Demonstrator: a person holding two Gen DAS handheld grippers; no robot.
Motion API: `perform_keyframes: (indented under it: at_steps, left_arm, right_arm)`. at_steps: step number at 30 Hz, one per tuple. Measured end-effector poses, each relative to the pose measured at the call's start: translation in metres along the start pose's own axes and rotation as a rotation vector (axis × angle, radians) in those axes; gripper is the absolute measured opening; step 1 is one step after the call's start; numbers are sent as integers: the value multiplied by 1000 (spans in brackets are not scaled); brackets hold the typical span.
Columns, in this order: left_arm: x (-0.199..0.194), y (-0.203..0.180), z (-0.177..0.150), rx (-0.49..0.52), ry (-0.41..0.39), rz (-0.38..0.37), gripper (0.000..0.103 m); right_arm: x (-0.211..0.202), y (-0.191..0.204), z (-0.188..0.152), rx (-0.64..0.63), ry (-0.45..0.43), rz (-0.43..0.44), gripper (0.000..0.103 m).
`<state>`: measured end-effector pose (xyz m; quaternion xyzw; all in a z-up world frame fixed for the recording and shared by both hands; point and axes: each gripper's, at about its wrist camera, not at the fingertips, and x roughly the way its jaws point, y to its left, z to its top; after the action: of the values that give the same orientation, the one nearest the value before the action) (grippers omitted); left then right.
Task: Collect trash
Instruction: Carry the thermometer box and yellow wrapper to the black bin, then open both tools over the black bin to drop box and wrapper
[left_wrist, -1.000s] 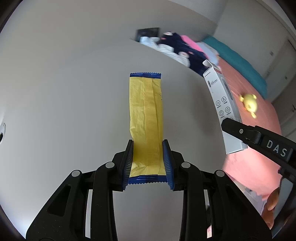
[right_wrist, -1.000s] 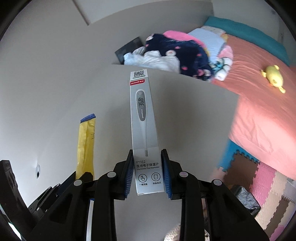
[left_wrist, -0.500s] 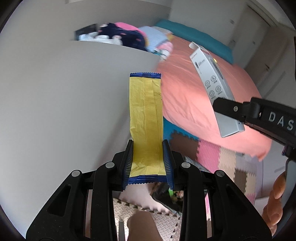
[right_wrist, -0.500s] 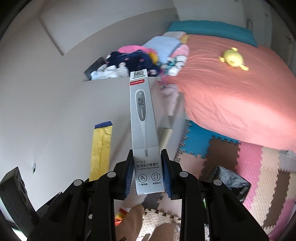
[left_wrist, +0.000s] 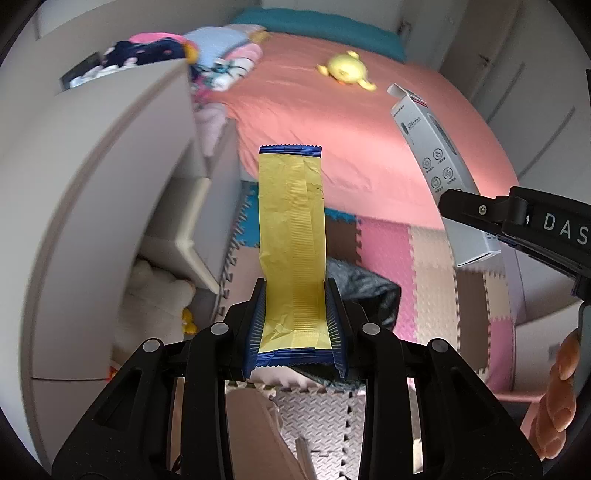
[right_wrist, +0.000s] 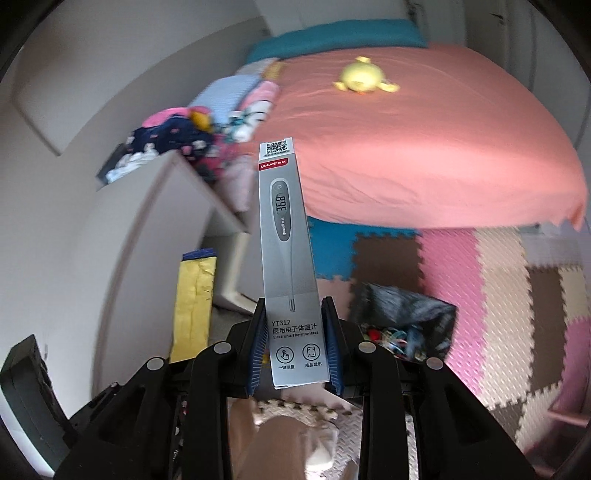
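The left gripper is clenched on the lower end of a yellow snack wrapper with blue crimped ends, which stands up from the jaws. The right gripper grips the bottom of a thermometer box, its top flap open in the left wrist view. Both pieces of trash are carried in the air above the foam floor mat, near the pink bed.

The likely risk is at the drop: the wrapper is light and floppy — let go too high or off to one side, it could drift past the black trash bag onto the mat. The long box could catch the bag's slack rim and tip out.

The bag lies open on the floor and holds a jumble of colourful bits, too blurred to name.
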<state>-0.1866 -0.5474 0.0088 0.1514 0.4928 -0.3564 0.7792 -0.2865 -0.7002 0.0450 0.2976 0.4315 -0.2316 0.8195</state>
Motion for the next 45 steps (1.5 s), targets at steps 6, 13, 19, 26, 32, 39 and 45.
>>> perform_keyframes:
  at_steps: [6,13,19,26,32,39,45]
  left_arm:
    - [21,-42,-11,85,52,-2,31]
    - [37,-71,-19,145,86,7,31]
    - [42,-74,-18,141,71,41,97]
    - [47,-67,-18,130,101,19,97]
    - [42,-58,-18,117,99,6,97]
    - [21,-29,-10,79,56,14,97]
    - [-4,10,-3,35,12,49,97]
  right_arm:
    - [8,-54,-17,77,27,-66,31]
    - [17,-87,-22,116,58,-115,10]
    - [15,-94,-19,101,7,-261,55]
    - [20,-100,-21,121,33,-205,56]
    - [22,-82,-20,98,39,-193,56]
    - [14,-42,-17,32,22,-163,56]
    - [9,6,-13,-44,5,-124,60]
